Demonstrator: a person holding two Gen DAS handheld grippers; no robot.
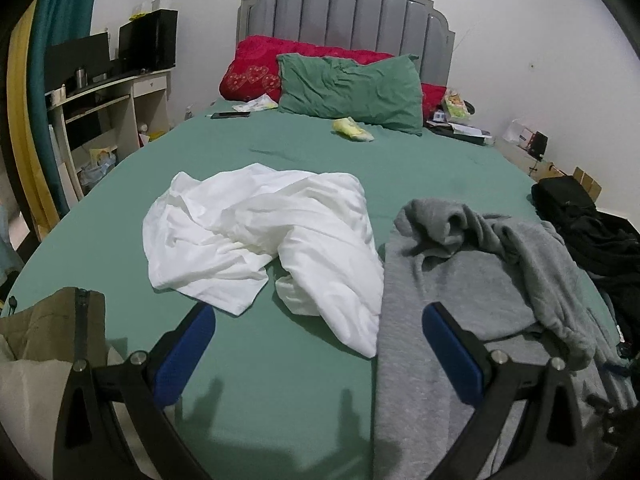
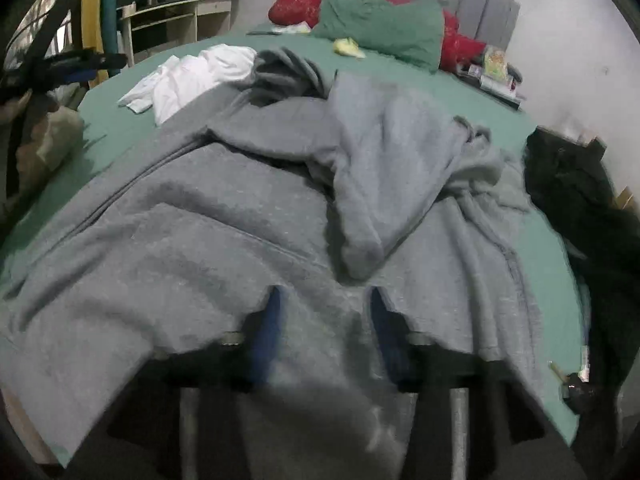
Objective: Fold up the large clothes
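A crumpled grey hoodie (image 1: 472,280) lies on the right of the green bed (image 1: 280,380); it fills the right wrist view (image 2: 224,232). A crumpled white garment (image 1: 260,240) lies at the bed's middle, and shows at the far left in the right wrist view (image 2: 192,76). My left gripper (image 1: 320,320) is open and empty above the bed's near edge, between the white garment and the hoodie. My right gripper (image 2: 324,300) has its blue fingers (image 2: 272,320) pushed into the hoodie's hem, with grey fabric between them and the jaws apart.
A green pillow (image 1: 352,88) and red pillow (image 1: 256,68) lie at the grey headboard (image 1: 348,12). A yellow item (image 1: 352,130) and a phone (image 1: 230,115) lie near them. Black clothes (image 1: 592,232) lie at the right edge, an olive jacket (image 1: 44,328) at the left. A desk (image 1: 108,92) stands left.
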